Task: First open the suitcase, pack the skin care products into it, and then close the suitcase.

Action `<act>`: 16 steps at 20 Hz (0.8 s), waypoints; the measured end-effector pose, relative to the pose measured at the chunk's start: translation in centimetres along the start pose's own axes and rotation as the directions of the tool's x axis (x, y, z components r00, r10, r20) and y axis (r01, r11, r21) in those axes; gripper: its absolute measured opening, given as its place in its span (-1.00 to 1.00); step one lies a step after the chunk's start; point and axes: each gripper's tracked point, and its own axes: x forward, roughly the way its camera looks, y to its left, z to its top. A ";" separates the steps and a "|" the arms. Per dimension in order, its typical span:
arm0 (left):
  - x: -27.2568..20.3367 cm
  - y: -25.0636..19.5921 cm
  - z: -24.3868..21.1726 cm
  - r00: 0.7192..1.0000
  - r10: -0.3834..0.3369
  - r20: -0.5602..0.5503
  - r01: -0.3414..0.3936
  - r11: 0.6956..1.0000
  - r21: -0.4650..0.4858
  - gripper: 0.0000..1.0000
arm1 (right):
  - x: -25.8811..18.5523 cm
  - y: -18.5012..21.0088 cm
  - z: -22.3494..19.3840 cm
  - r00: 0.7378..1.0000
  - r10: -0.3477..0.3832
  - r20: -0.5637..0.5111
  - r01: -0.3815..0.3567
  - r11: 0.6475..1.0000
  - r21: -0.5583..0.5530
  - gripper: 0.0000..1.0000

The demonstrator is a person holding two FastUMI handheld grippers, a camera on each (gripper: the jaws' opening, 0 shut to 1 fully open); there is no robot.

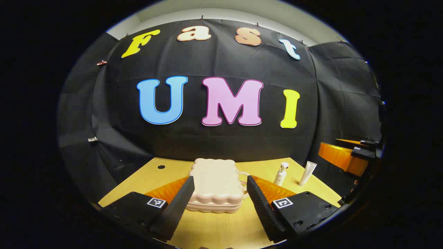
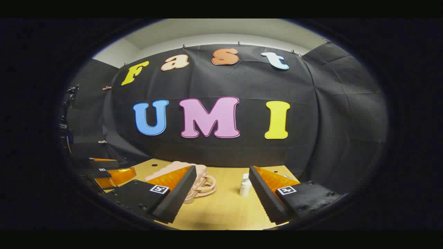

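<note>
In the left gripper view we see the closed suitcase (image 1: 216, 185) lying flat on the worktop (image 1: 221, 224), centred ahead of the left gripper (image 1: 218, 197), whose fingers (image 1: 180, 202) stand wide apart and hold nothing. Its long axis runs away from us, handle to the right. To its right stand a spray bottle (image 1: 281, 174) and a tube (image 1: 307, 173), both upright. In the right gripper view, the right gripper (image 2: 221, 197) is likewise spread wide and empty, the suitcase (image 2: 199, 183) partly behind its left finger and the bottle (image 2: 245, 185) between the two.
</note>
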 end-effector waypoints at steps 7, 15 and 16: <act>1.0 0.0 -1.1 0.999 -0.012 -0.035 0.012 1.000 -0.001 0.92 | 1.2 0.0 -0.6 1.000 0.004 -0.014 -0.004 1.000 -0.006 0.94; 3.6 0.3 -2.3 0.998 -0.013 -0.069 0.015 0.999 0.030 0.93 | 2.5 -1.3 -0.8 1.000 -0.025 -0.015 0.025 0.999 -0.019 0.94; 3.9 0.2 -2.2 0.997 -0.021 -0.068 0.022 1.000 0.020 0.93 | 2.9 -1.6 -0.9 0.999 -0.032 -0.015 0.031 0.999 -0.017 0.94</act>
